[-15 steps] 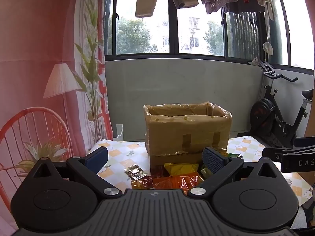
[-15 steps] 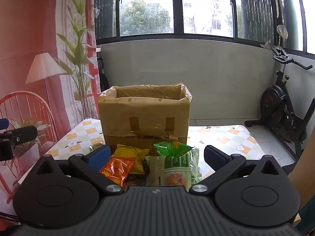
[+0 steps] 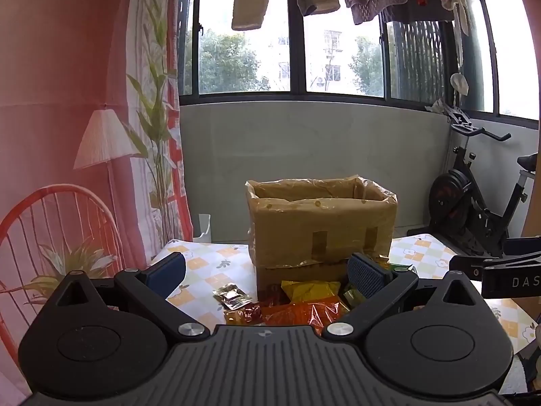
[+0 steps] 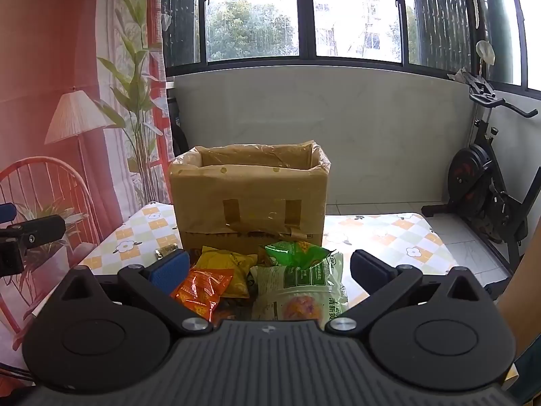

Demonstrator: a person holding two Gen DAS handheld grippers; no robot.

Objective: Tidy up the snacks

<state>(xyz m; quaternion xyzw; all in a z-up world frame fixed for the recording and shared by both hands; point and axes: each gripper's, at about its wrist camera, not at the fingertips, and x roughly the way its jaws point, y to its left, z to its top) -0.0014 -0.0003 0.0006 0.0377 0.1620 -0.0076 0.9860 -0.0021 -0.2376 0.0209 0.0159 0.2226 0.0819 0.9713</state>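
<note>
An open cardboard box (image 3: 321, 223) (image 4: 250, 199) lined with clear plastic stands on the checkered table. In front of it lies a pile of snack packs: an orange pack (image 4: 203, 286) (image 3: 304, 311), a yellow pack (image 4: 230, 267) (image 3: 311, 286), a green pack (image 4: 294, 252), a white-and-green pack (image 4: 301, 287) and a small silver sachet (image 3: 231, 296). My left gripper (image 3: 267, 270) is open and empty above the pile's left side. My right gripper (image 4: 270, 270) is open and empty above the orange and white-and-green packs.
The table (image 4: 389, 240) has a yellow-and-green flowered cloth. An exercise bike (image 4: 487, 182) stands on the floor at the right. A red printed backdrop (image 3: 67, 135) hangs at the left. The right gripper's finger (image 3: 500, 267) shows at the left wrist view's right edge.
Both grippers have shifted slightly; the views are almost the same. The snacks and box have not moved.
</note>
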